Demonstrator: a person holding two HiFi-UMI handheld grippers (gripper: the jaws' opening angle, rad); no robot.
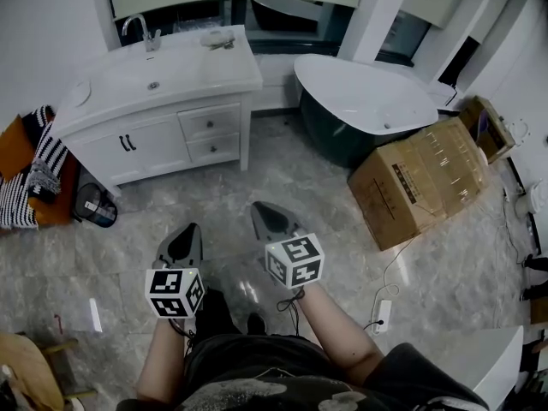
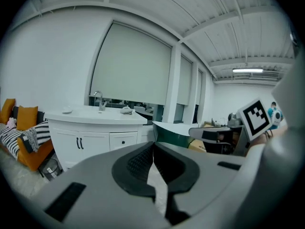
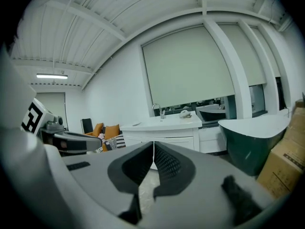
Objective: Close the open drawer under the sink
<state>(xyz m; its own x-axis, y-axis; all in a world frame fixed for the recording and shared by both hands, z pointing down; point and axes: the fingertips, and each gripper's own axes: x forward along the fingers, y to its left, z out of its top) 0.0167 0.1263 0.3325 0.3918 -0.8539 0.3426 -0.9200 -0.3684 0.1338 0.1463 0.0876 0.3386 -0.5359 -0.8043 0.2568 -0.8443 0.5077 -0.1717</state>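
Observation:
The white sink cabinet [image 1: 128, 148] stands at the upper left of the head view, with a faucet [image 1: 147, 32] on top. Its two small drawers [image 1: 211, 122] on the right side look flush with the cabinet front. My left gripper [image 1: 190, 234] and right gripper [image 1: 261, 214] hover side by side over the floor, well short of the cabinet. Both are shut with nothing between the jaws. The left gripper view shows its tips [image 2: 153, 144] meeting, with the drawers [image 2: 123, 140] beyond. In the right gripper view the tips [image 3: 153, 144] also meet, below the cabinet [image 3: 164, 125].
A dark green bathtub [image 1: 368, 101] sits right of the cabinet, a large cardboard box [image 1: 424, 178] beside it. A power strip [image 1: 383, 315] and its cable lie on the floor at the right. An orange sofa with striped cushions [image 1: 30, 174] and a small bin [image 1: 94, 205] are at the left.

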